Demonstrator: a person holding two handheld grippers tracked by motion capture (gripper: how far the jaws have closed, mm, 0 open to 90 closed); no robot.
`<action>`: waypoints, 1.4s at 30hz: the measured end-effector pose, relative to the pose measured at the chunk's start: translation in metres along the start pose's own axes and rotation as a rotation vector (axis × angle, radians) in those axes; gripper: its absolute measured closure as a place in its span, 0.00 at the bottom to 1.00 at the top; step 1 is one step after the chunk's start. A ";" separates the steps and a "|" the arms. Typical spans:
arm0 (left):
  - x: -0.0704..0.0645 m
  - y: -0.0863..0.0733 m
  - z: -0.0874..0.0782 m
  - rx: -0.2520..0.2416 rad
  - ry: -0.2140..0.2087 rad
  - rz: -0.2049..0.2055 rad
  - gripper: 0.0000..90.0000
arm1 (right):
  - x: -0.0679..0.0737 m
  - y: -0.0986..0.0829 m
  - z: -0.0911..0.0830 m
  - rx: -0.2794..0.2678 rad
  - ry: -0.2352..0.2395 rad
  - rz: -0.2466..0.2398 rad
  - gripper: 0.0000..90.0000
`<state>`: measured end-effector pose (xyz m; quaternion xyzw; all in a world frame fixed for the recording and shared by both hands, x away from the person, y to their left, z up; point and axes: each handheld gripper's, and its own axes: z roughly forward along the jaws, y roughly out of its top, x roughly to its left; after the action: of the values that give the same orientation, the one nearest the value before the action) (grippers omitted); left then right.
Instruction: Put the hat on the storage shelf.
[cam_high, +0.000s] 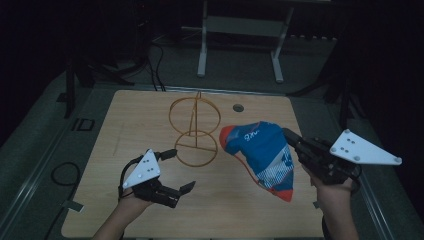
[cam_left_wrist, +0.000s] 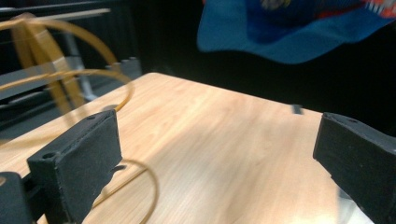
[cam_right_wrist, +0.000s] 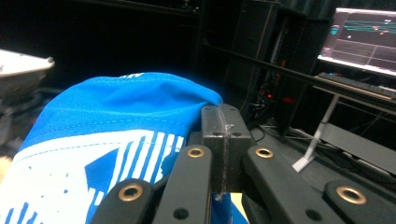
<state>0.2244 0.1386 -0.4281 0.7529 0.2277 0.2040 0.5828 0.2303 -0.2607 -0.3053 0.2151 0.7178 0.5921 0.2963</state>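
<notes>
Nearest, at the table's left front, the left gripper is held low with its jaws spread wide and nothing between them. To the right, the right gripper is seen with jaws pressed together on an edge of the blue cloth, which is held lifted above the table; its lower folds are cut off in the right gripper view. Farther back, the wire stand is set on the table, blurred in the left gripper view.
</notes>
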 end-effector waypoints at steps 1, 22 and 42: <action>0.002 -0.006 -0.003 -0.006 0.005 -0.006 0.01 | -0.002 0.002 0.003 0.001 -0.004 0.001 1.00; -0.003 -0.118 -0.029 0.086 0.283 -0.052 0.01 | -0.024 0.050 0.119 0.070 -0.035 0.010 1.00; 0.005 -0.132 -0.040 0.050 0.327 -0.093 0.02 | 0.016 0.061 0.244 0.196 0.073 0.015 1.00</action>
<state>0.1917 0.2017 -0.5464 0.7126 0.3593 0.2907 0.5278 0.3814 -0.0614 -0.2785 0.2268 0.7811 0.5285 0.2432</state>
